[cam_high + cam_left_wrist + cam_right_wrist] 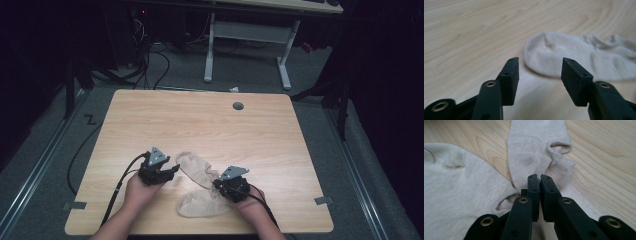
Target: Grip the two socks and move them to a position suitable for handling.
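Two beige socks (200, 187) lie near the bench's (260, 130) front edge. Right gripper (540, 178) fingers pinch one sock's cuff; left gripper (540, 68) fingers wide, empty. Soft, light, limp fabric: grip a cuff edge.

High view looked forward and down over my table (200, 120). My gripper views rode low along my jaws, close to the wood; both shared the upper sock (574, 55) (536, 147).
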Demonstrator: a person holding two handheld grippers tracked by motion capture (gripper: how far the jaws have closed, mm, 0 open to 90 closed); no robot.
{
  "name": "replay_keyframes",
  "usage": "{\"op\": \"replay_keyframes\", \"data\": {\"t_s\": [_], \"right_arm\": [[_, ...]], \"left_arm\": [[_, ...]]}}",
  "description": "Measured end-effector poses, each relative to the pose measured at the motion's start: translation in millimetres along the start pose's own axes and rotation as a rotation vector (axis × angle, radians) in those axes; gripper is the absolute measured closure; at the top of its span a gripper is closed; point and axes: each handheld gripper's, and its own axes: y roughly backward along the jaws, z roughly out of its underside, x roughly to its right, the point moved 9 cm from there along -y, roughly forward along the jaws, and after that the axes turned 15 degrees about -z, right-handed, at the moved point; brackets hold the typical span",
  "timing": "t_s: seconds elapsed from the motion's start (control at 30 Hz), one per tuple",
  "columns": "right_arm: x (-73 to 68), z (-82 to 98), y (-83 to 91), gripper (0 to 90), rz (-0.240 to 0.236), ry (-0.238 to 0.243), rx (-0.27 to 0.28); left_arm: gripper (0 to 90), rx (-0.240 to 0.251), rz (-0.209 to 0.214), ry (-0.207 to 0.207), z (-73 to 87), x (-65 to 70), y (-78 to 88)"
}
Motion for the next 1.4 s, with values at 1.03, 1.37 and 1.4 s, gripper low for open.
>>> {"op": "replay_keyframes", "data": {"t_s": [1.03, 1.37, 1.4], "right_arm": [[41.6, -2.0, 22.0, 70.5, 0.14, -0.107, 0.121], [52.0, -6.2, 10.0, 71.4, 0.098, -0.192, 0.119], [51.0, -4.9, 7.7, 71.3, 0.098, -0.19, 0.104]], "left_arm": [[62.2, -0.073, 0.043, -0.029, 20.8, 27.2, 17.8], [73.8, -0.1, 0.066, 0.003, 24.6, 25.3, 2.5], [75.6, -0.099, 0.065, 0.001, 24.5, 25.7, 2.7]]}}
